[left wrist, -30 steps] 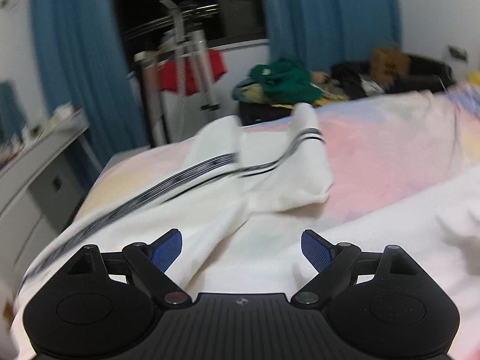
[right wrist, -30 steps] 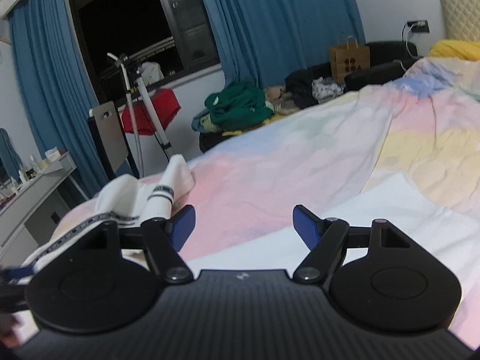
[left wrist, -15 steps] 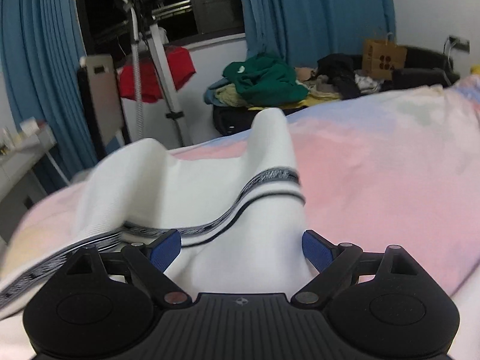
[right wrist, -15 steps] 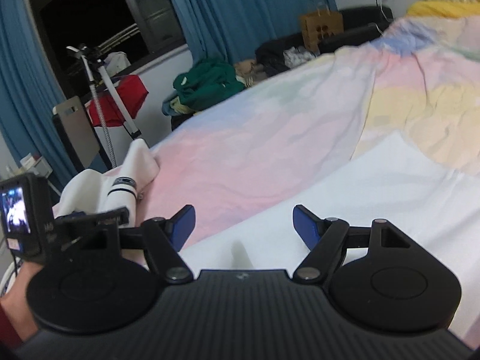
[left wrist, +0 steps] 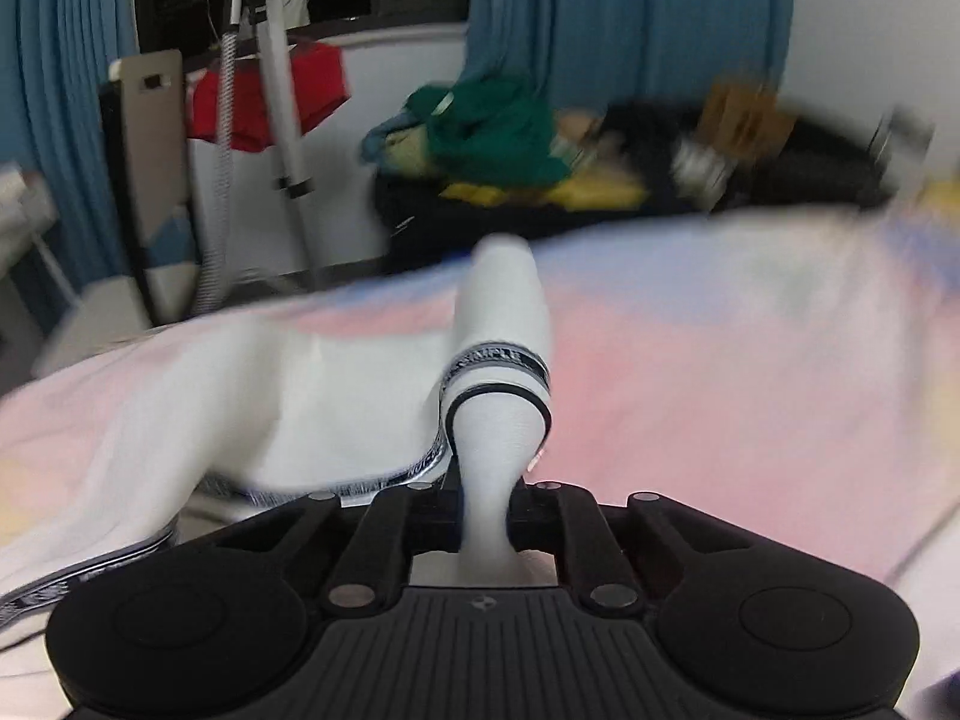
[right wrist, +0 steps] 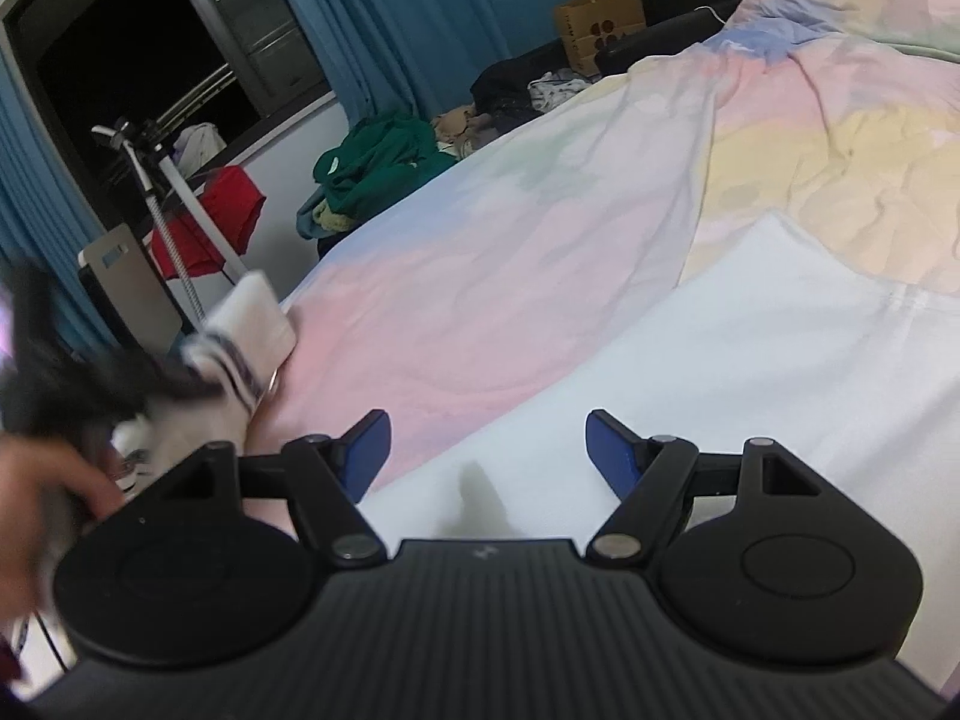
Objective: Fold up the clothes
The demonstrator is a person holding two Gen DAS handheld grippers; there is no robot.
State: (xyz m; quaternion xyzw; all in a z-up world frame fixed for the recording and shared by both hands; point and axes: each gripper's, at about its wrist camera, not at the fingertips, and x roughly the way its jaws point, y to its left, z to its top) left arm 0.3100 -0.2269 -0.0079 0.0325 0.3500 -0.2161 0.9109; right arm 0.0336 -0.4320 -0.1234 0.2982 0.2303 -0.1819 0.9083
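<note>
My left gripper (left wrist: 486, 504): fingers clamped on white garment (left wrist: 498, 360), its striped cuff raised over pastel bedsheet (left wrist: 750, 360). My right gripper (right wrist: 487, 450): fingers apart, hovering above sheet.

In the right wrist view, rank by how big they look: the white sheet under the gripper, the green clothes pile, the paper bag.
Largest to smallest, as seen:
1. white sheet, though it lies nearest the camera
2. green clothes pile
3. paper bag, farthest away, so true size against the pile is unsure
</note>
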